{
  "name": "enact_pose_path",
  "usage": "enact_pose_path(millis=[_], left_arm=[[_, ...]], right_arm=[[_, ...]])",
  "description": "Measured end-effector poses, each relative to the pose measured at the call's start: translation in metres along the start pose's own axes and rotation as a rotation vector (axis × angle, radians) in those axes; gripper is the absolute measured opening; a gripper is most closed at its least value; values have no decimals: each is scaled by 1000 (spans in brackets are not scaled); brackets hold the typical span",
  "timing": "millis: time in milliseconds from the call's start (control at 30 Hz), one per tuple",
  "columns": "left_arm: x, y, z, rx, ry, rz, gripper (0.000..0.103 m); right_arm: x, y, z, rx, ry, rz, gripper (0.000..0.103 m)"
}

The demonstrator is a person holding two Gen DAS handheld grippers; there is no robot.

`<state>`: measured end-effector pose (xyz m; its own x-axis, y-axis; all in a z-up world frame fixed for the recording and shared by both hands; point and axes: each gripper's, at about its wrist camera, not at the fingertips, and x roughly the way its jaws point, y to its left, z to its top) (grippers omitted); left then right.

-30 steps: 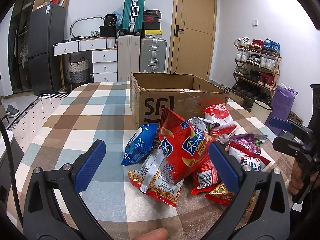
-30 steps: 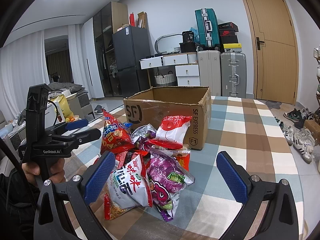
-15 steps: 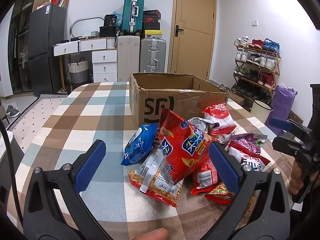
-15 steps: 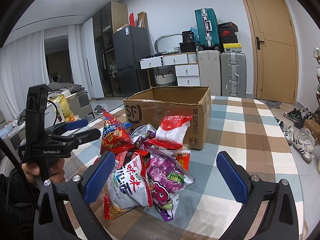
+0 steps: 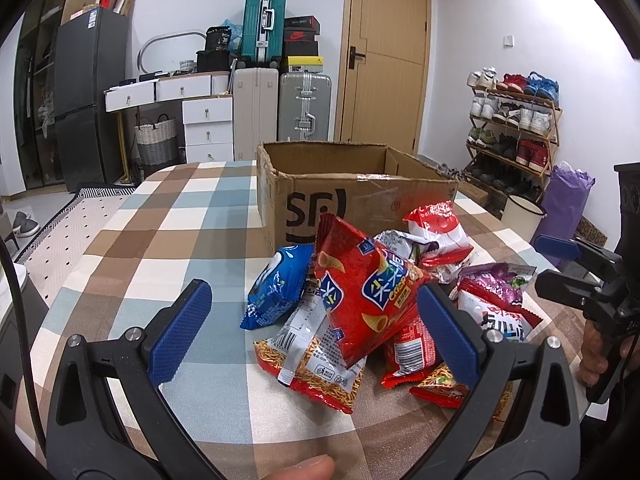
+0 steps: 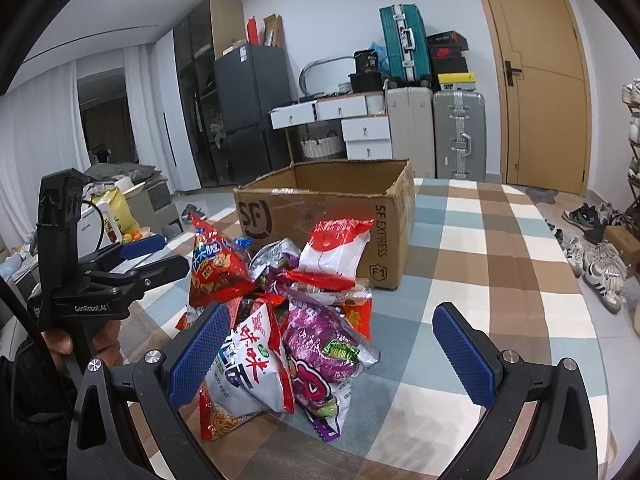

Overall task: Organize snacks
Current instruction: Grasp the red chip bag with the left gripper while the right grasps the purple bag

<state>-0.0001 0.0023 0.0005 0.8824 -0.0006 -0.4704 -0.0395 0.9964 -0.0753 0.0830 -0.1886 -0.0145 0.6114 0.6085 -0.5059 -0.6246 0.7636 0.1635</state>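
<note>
Left wrist view has my left gripper (image 5: 314, 328) spread wide and holding nothing, with the red chip bag (image 5: 362, 294) standing tilted between and just beyond its fingers. That bag tops the snack pile, which lies just in front of the cardboard box (image 5: 352, 204) on the checked tablecloth (image 5: 160, 232). Its long axis runs up and away toward the box, so I judge my left gripper nearer to it. My right gripper (image 6: 330, 354) is also spread and holding nothing, with the purple bag (image 6: 328, 344) and white bag (image 6: 250, 372) between its fingers. Left of the box the cloth shows bare; the box top is open.
</note>
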Motion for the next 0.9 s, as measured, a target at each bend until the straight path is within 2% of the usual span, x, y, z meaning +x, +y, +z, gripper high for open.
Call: enact_pose_path(millis=[67, 167, 300, 633, 900], left_arm=[[0, 1, 0, -2, 5, 4, 102], [3, 1, -1, 3, 33, -13, 102], [6, -2, -1, 13, 53, -24, 102], [27, -8, 2, 12, 124, -20, 102], [51, -9, 11, 1, 171, -58, 102]], right_arm=[[1, 1, 0, -4, 12, -11, 103], [-2, -3, 2, 17, -9, -86, 103], [3, -13, 3, 26, 85, -80, 103], [22, -21, -4, 61, 178, -102, 103], [35, -26, -6, 84, 230, -46, 102]])
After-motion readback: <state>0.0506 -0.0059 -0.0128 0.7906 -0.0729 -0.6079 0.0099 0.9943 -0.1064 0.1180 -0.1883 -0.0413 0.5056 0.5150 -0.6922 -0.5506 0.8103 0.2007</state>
